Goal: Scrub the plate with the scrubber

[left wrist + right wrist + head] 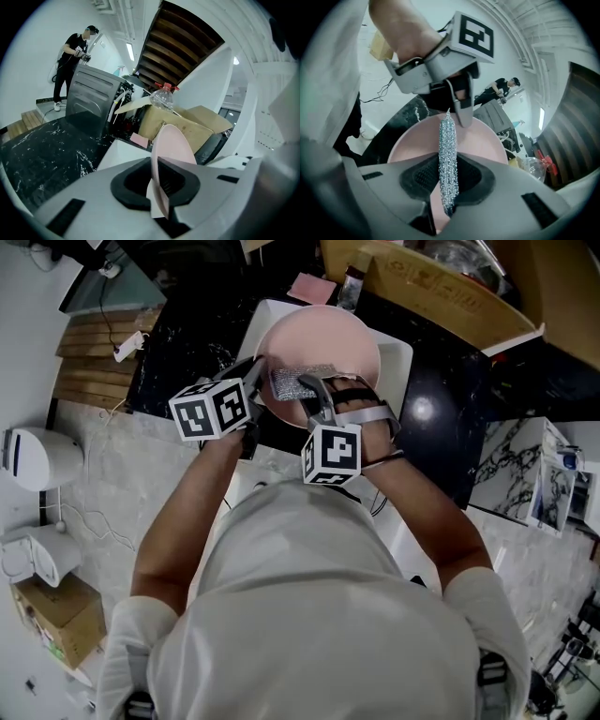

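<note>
Plate (pixel 328 343): pink and round, held up off the white tray (pixel 397 367) and tilted, its face turned toward the person.
Scrubber (pixel 292 382): a silver mesh pad lying against the plate's near face, close to the left rim (seen edge-on in the right gripper view, as a narrow glittering strip).
Right hand-held gripper (pixel 313 396): jaws nearly together, clamped on the scrubber, which stands out beyond the tips toward the plate.
Left hand-held gripper (pixel 255 371): jaws nearly together on the plate's left rim; the left gripper view shows the thin pink edge pinched between the pads.
Step in hand: judged to be the scrubbing itself, with pad and plate already brought together.
Doing it well: keep the left grip steady, so that the plate does not swing about its single pinch point. Press the mesh flat against the face, not on its edge. Work in short overlapping strokes from the held rim outward. Push lightly, since hard pressure far from the pinch could lever the plate out of the jaws.
Risk: the pad may fold or slip in the jaws if dragged sideways.
Surroundings: the tray sits on a black marbled counter (pixel 173 357), and a cardboard box (pixel 441 292) lies beyond it.
</note>
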Motion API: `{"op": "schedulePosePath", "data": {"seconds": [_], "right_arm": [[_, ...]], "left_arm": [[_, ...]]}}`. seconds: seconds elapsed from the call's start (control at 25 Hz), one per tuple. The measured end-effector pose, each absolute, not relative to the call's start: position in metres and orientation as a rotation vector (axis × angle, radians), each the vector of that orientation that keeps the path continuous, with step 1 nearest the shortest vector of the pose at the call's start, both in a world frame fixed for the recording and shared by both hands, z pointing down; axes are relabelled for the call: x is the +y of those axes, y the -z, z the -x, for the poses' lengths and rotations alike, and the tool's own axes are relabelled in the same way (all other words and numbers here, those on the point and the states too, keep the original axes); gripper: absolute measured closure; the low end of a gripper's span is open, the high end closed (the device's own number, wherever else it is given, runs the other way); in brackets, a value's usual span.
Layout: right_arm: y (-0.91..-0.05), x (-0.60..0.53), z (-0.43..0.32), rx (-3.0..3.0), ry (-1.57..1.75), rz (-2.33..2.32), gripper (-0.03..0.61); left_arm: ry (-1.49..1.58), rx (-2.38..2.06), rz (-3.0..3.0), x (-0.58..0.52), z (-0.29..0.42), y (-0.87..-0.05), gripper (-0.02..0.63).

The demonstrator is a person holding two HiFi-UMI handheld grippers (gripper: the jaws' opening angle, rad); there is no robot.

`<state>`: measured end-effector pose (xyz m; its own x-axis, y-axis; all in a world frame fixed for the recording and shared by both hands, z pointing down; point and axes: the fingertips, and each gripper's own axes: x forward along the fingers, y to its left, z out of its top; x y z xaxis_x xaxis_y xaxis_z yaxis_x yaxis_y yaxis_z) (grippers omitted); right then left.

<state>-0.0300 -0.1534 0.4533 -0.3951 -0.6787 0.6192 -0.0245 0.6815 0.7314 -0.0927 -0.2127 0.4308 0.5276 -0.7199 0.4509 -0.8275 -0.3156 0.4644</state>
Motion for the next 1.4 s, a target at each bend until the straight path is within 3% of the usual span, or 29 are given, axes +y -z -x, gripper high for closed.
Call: {"op": "schedulePosePath", "data": {"seconds": [0.64,1.4], "right_arm": [[-0.474,-0.094,0.017,-1.938,0.654,-0.267,0.502],[-0.334,-0.216,0.014,-1.978,0.846,-0.470,0.502]], "left_arm": [[-0.164,-1.288,-2.077,-0.220,0.106,-0.428,0.591],[-0.321,-1.228,-2.134,-0.206,0.088,-0.443,0.598]]}}
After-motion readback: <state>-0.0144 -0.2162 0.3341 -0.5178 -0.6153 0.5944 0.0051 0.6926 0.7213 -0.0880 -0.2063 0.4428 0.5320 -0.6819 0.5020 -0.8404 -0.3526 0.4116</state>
